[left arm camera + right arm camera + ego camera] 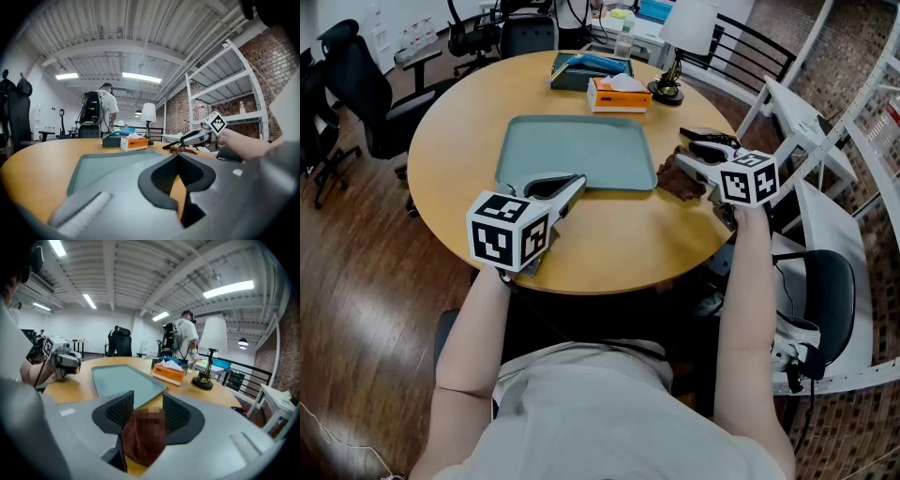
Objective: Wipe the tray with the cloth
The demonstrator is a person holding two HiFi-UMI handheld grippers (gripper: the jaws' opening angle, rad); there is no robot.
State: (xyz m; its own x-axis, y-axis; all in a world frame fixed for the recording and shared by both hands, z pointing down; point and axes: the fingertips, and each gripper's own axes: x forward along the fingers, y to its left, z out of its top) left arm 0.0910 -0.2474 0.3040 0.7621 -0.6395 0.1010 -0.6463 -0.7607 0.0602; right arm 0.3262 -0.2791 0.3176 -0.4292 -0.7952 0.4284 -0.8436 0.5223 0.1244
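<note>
Toward twelve o'clock on the round wooden bench (pixel 619 248) sit a dark box (pixel 572 77) and an orange tissue box (pixel 619 95); a lamp (pixel 667 89) stands at one. A black office chair (pixel 356 89) stands off it at ten.

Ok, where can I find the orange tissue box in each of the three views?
Head view: the orange tissue box is at top centre, just beyond the far edge of the tray.
Left gripper view: left of centre, past the tray.
Right gripper view: right of centre, beside the tray's far corner.
Shared landmark: the white-shaded lamp stands to the box's right in all three.
</note>
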